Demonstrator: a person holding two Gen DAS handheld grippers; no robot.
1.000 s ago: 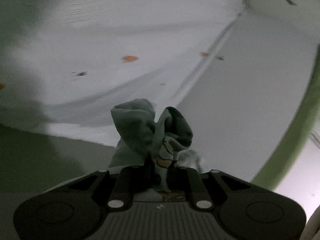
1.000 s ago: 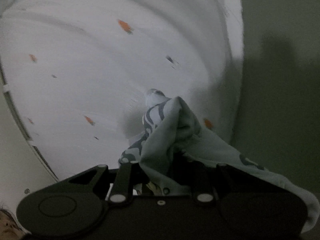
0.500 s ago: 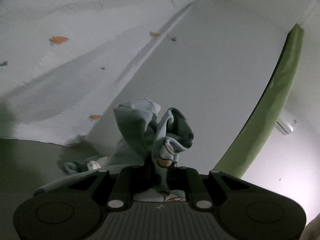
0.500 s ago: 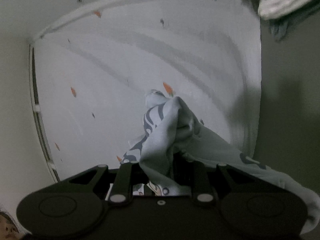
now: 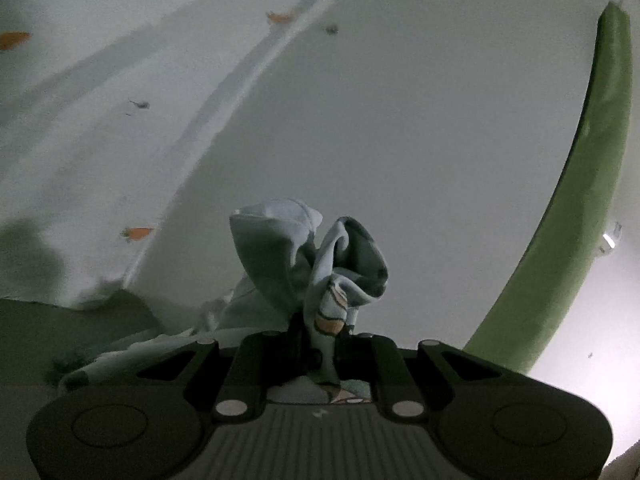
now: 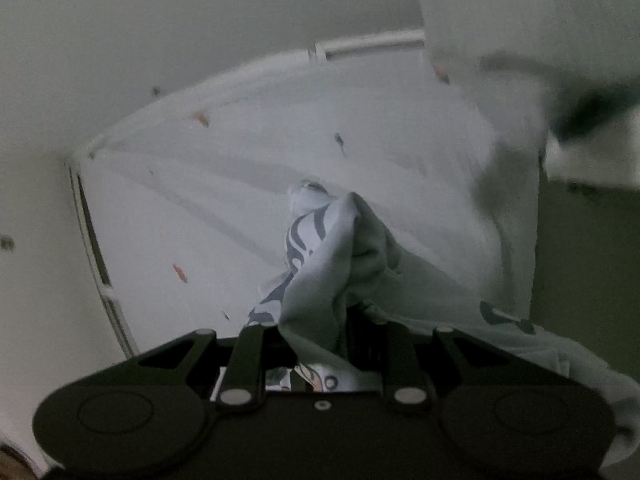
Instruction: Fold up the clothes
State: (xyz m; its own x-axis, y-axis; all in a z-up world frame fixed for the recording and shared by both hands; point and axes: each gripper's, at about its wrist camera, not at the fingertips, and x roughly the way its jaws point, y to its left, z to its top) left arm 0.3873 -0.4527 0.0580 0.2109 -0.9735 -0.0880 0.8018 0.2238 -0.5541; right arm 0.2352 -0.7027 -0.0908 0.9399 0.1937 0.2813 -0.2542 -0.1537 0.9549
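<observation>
The left hand-held gripper point(image 5: 318, 340) is closed narrow on a bunched part of the light blue garment point(image 5: 280, 256), w/ a fold standing up above the fingers and a small orange and cream print near the pinch. The right hand-held gripper point(image 6: 320, 344) also clamps the same garment point(image 6: 336, 264), but here the dark grey curved pattern shows, and the cloth runs off to the lower right over the gripper body. Only the left view shows a green band point(image 5: 592, 184) at the right side and a plain white wall point(image 5: 400, 120). Only the right view shows a white pipe point(image 6: 372, 46) along the wall and a blurred white cloth point(image 6: 512, 60) hanging at top right. Both views show the white sheet w/ small orange marks point(image 5: 80, 120) behind the garment, approx. in the left half of each
</observation>
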